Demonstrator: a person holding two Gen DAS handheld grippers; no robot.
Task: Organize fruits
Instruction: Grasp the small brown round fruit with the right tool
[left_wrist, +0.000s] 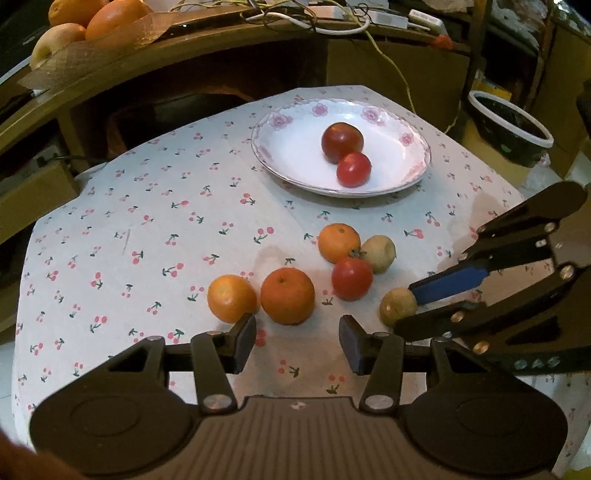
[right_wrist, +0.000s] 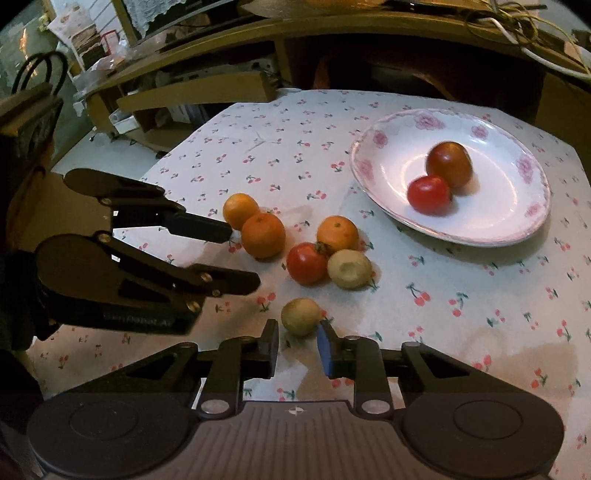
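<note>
Closing on a small round fruit that could roll free

Reaching low over the table (right_wrist: 461, 314), the right gripper (right_wrist: 297, 345) has its jaws spread on either side of a small yellow-brown fruit (right_wrist: 301, 316), with a gap showing on both sides, so nothing is pinched yet. The main risk, as I judge it, is the fruit squirting forward: it is round, it sits only at the pad tips, and an uneven squeeze could push it toward the red tomato (right_wrist: 307, 263) and the second yellow-brown fruit (right_wrist: 349, 268), which touch each other just beyond. A knock there could scatter that cluster, including the orange (right_wrist: 337, 229) behind it.

The left gripper (left_wrist: 297, 341) hovers with jaws spread wide and empty, near two more oranges (left_wrist: 287, 295), (left_wrist: 231, 298). The two tools are close together, so a clash is possible if both advance.

The target fruit looks dull-skinned and smooth, with a darker spot on its near side. The floral plate (right_wrist: 373, 162) sits well apart at the far side, holding one red tomato (right_wrist: 429, 195) touching a darker red fruit (right_wrist: 448, 164); six pieces remain on the cherry-print tablecloth (right_wrist: 295, 147).
</note>
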